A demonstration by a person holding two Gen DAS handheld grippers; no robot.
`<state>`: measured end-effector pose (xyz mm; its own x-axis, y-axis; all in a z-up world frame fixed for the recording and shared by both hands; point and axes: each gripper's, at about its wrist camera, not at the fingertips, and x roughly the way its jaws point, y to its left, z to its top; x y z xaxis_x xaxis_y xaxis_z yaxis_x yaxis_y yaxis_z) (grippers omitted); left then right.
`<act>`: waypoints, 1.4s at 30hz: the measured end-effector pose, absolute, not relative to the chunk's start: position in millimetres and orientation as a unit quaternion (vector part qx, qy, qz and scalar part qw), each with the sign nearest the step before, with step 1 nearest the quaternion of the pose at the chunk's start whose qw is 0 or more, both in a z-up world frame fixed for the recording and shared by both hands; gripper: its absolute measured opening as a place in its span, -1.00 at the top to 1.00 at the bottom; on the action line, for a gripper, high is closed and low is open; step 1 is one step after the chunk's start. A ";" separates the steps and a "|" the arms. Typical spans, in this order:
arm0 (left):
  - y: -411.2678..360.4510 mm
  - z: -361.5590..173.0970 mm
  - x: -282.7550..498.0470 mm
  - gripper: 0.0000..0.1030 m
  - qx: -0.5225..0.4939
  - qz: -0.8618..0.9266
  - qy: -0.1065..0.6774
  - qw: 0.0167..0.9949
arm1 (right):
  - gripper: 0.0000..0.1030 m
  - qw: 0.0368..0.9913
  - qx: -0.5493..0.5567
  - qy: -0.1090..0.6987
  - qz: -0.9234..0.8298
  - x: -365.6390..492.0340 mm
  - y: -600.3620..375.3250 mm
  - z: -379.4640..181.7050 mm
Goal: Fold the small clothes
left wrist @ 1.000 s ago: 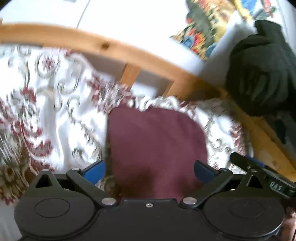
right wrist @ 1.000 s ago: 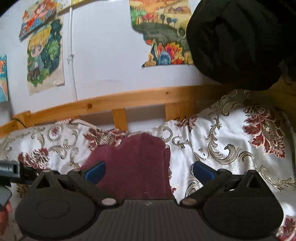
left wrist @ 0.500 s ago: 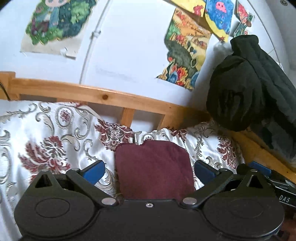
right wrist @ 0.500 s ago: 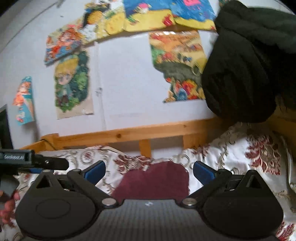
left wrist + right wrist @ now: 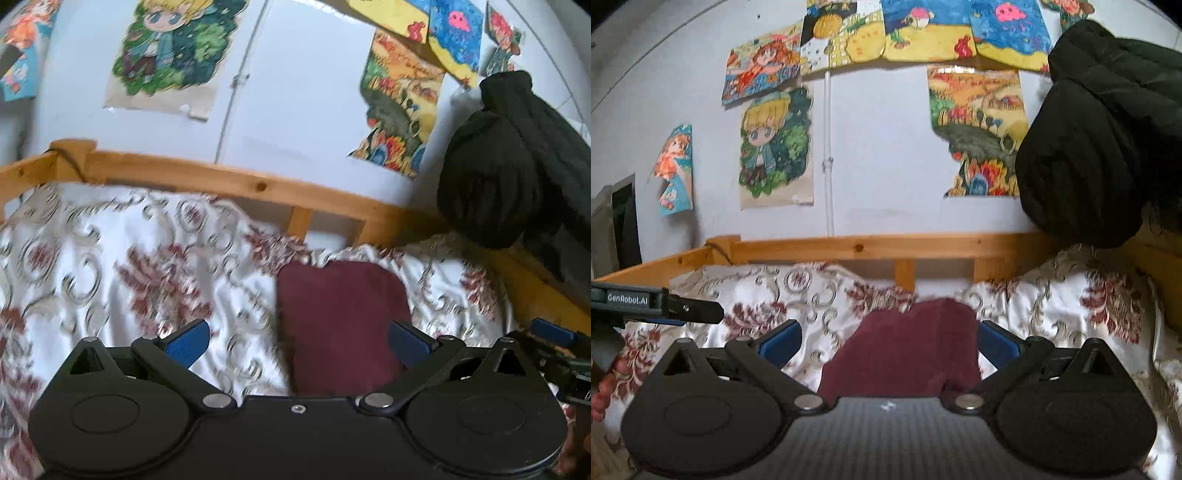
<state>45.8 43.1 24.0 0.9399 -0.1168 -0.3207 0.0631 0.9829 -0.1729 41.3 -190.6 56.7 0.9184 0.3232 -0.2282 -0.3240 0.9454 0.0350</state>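
A small maroon cloth [image 5: 343,325] lies folded flat on the patterned white bedspread [image 5: 122,280], near the wooden rail. In the left wrist view my left gripper [image 5: 297,341] is open above the bed, the cloth lying under its right half, nothing between the blue pads [image 5: 188,341]. The right wrist view shows the same maroon cloth [image 5: 908,347] ahead of my right gripper [image 5: 888,339], which is open and holds nothing. The left gripper [image 5: 701,312] pokes in from the left edge there; the right gripper's tip [image 5: 554,332] shows at the right edge of the left wrist view.
A wooden bed rail [image 5: 886,249] runs behind the bedspread, against a white wall with drawings [image 5: 775,147]. A black garment [image 5: 1089,147] hangs at the right over the corner of the frame. A hand [image 5: 602,391] shows at the left edge.
Both grippers have pulled back and tilted up from the maroon cloth, so it looks smaller and more wall shows. The left gripper has also shifted left. Both stayed open.
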 end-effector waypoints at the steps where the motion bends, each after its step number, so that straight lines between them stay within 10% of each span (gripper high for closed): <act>1: 42.4 19.0 43.3 -0.99 -0.078 -0.043 0.176 0.980 | -0.99 0.978 0.001 0.127 0.164 40.7 -190.1 53.5; 42: 39.0 -17.8 50.3 -0.99 -0.072 -0.040 0.240 0.967 | -0.99 0.971 0.026 0.194 0.135 48.1 -198.1 34.7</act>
<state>50.3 39.0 -17.8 0.8812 -0.1124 -0.4591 0.0435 0.9865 -0.1581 48.1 -198.1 34.7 0.8887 0.2721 -0.3690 -0.2516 0.9623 0.1037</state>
